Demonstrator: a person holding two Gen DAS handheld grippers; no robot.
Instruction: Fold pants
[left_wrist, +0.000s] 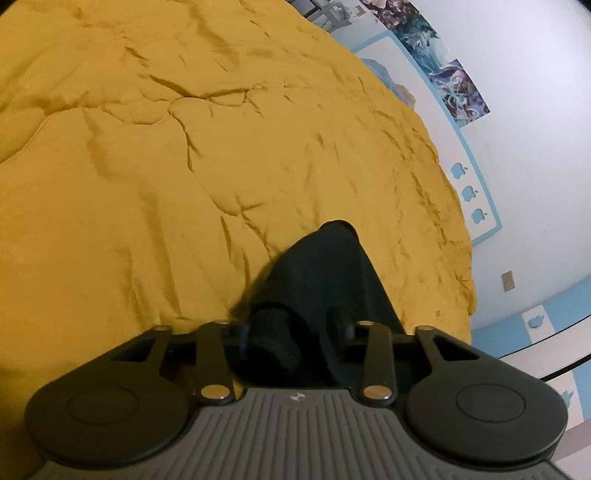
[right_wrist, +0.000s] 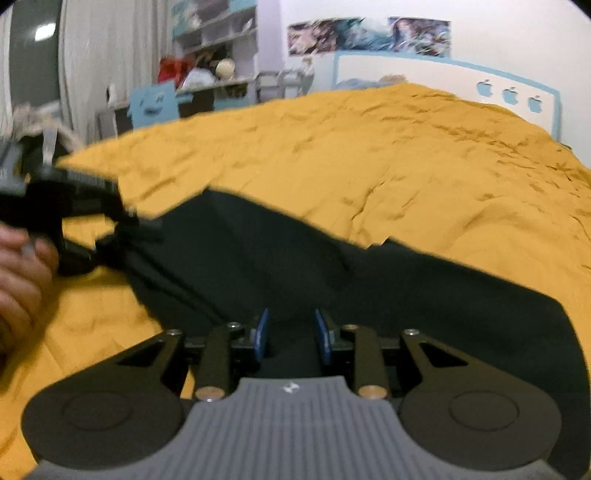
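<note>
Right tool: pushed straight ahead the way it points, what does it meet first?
The black pants, already bunched between the right tool's blue pads; beyond them, probably the yellow bedspread.

Landmark = bedspread (right_wrist: 406, 155): pants (right_wrist: 332, 280) lie on its near part, stretched from the left gripper (right_wrist: 122, 236) at the left edge to the right gripper (right_wrist: 291, 332) at the near edge, cloth between both pairs of jaws. Behind the bedspread: headboard (right_wrist: 436, 72), posters (right_wrist: 369, 35) on the wall above it. Shelf unit (right_wrist: 218, 48) behind its left corner, hand (right_wrist: 18, 273) left of it.
</note>
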